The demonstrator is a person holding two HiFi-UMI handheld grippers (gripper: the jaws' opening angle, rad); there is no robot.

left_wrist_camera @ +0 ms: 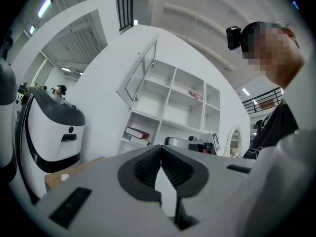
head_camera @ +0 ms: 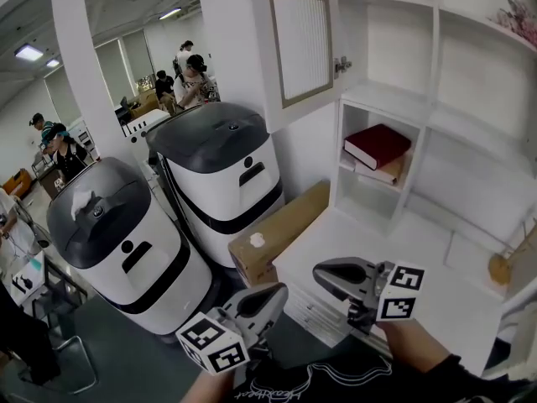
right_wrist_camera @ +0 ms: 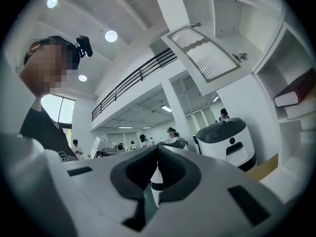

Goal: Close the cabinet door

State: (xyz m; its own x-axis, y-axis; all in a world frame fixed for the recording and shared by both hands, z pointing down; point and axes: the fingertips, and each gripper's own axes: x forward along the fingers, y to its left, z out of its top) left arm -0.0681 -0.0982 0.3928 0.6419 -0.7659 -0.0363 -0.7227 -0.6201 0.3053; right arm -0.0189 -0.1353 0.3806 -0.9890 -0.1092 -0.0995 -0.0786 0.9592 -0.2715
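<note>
Both tools are closed with nothing between the jaws: the left tool (head_camera: 275, 294) and the right tool (head_camera: 325, 272) are held low in the head view, with their tips near each other over the front edge of the white tabletop (head_camera: 369, 242). The cabinet door (head_camera: 298, 40) hangs open well above them, swung out from the top-left compartment of the white shelving, so the reach is upward and long. A closed tip can only push. If it lands on the ribbed panel instead of the frame, it will probably skid off or load the panel. The metal fitting (head_camera: 341, 64) on the edge next to the shelves looks like a hinge. A push near that edge would give poor leverage, so the far edge is the better target. A hard shove could bounce the door off the cabinet and leave it ajar. Raising the right tool close to the shelves could also catch its marker cube on a shelf edge, or knock the red book (head_camera: 377, 145) in the compartment below the door. The two white-and-black machines (head_camera: 222, 179) and the cardboard box (head_camera: 281, 229) crowd the floor on the left, leaving little room to step.
</note>
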